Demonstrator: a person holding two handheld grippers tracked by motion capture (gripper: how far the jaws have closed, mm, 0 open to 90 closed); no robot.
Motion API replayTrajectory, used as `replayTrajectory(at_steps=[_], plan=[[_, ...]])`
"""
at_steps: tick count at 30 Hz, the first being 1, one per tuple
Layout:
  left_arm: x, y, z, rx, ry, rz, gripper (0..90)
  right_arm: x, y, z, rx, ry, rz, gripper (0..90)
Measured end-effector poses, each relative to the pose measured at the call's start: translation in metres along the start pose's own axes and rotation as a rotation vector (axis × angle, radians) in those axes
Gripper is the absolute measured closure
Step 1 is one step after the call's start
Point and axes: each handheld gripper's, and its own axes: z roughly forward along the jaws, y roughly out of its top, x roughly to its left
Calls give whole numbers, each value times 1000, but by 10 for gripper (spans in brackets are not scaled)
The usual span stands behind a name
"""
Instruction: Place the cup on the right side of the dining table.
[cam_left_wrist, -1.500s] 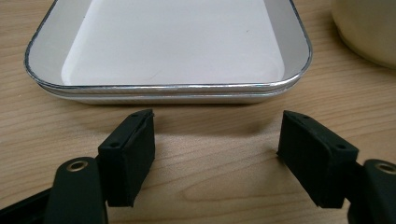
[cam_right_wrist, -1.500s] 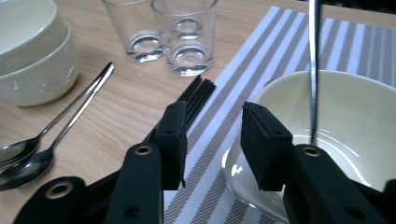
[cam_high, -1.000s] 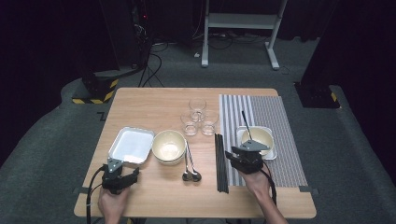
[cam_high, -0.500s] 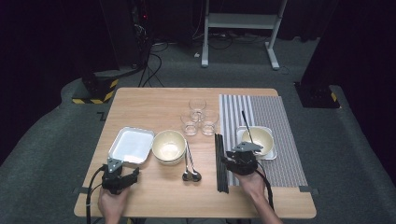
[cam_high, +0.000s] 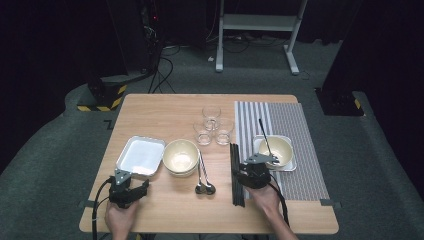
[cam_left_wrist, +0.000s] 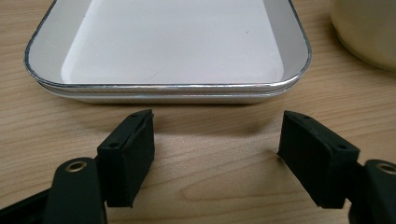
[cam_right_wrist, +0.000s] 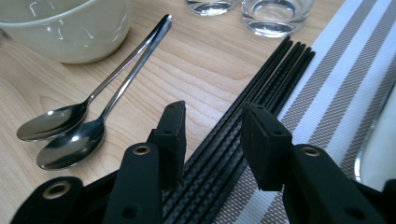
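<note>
My right gripper (cam_high: 248, 171) (cam_right_wrist: 212, 126) hovers low over a bundle of black chopsticks (cam_high: 236, 175) (cam_right_wrist: 266, 84) lying along the left edge of the striped placemat (cam_high: 295, 120) (cam_right_wrist: 336, 70). Its jaws straddle the bundle without pressing on it and have just opened a little further. My left gripper (cam_high: 131, 186) (cam_left_wrist: 217, 140) rests open on the bare wood, just short of the white metal tray's near rim (cam_high: 127, 152) (cam_left_wrist: 163, 88), with nothing between its jaws.
Two steel spoons (cam_high: 202, 177) (cam_right_wrist: 93, 112) lie left of the chopsticks, beside a cream bowl (cam_high: 181, 156) (cam_right_wrist: 65, 28). Three glasses (cam_high: 212, 125) (cam_right_wrist: 271, 14) stand behind. A second bowl (cam_high: 277, 150) holding a black stick sits in a small tray (cam_high: 293, 164) on the placemat.
My right gripper has moved left and down from beside the bowl on the placemat to above the chopsticks. The left gripper has stayed put.
</note>
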Motion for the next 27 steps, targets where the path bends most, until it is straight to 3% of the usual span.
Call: replayTrajectory(at_steps=[10,27], plan=[[-1,0,0,1,5,3,273,6,0,17,31,-18,-10,703],[-1,0,0,4,6,7,272,6,3,33,57,-47,16,738]])
